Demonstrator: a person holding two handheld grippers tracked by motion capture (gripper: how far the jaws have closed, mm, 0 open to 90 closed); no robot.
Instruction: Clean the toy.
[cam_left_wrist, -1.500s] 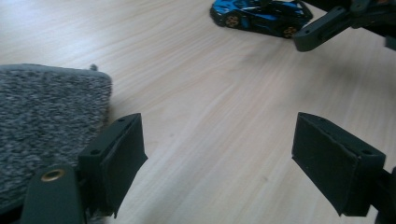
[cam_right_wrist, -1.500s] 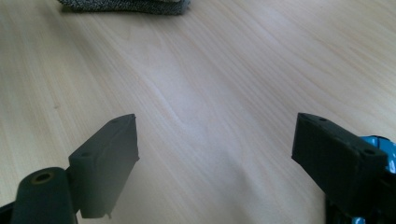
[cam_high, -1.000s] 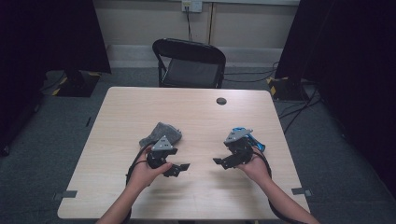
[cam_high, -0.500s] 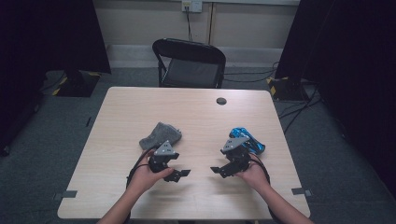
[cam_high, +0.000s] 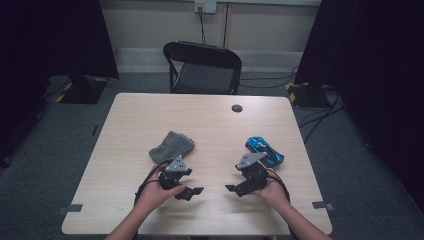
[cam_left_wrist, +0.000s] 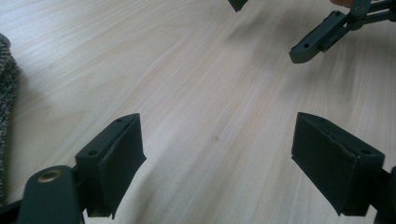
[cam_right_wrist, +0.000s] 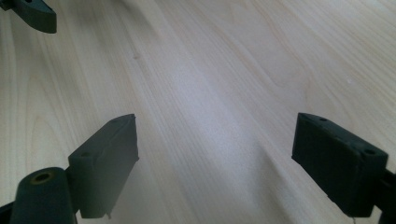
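Both grippers gape wide, empty, facing each other. Left gripper (cam_high: 196, 190) sits below the grey cloth (cam_high: 171, 145). Right gripper (cam_high: 231, 189) is beyond, blue toy car (cam_high: 264, 151) farther right.

Light wood table (cam_high: 150, 115) centre frame, small dark round cap (cam_high: 237, 108) near its 12 o'clock edge. Black folding chair (cam_high: 202, 67) pushed in at 12. Grey carpet (cam_high: 65, 140) all round. Beige wall (cam_high: 150, 22) behind with socket (cam_high: 205, 5), cable dropping down. Black curtains (cam_high: 50, 35) at 10 and 2. Cables (cam_high: 320, 120) on floor at 2.

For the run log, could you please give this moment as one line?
left gripper: open, empty | right gripper: open, empty | grey cloth: beside left gripper | blue toy car: beside right gripper
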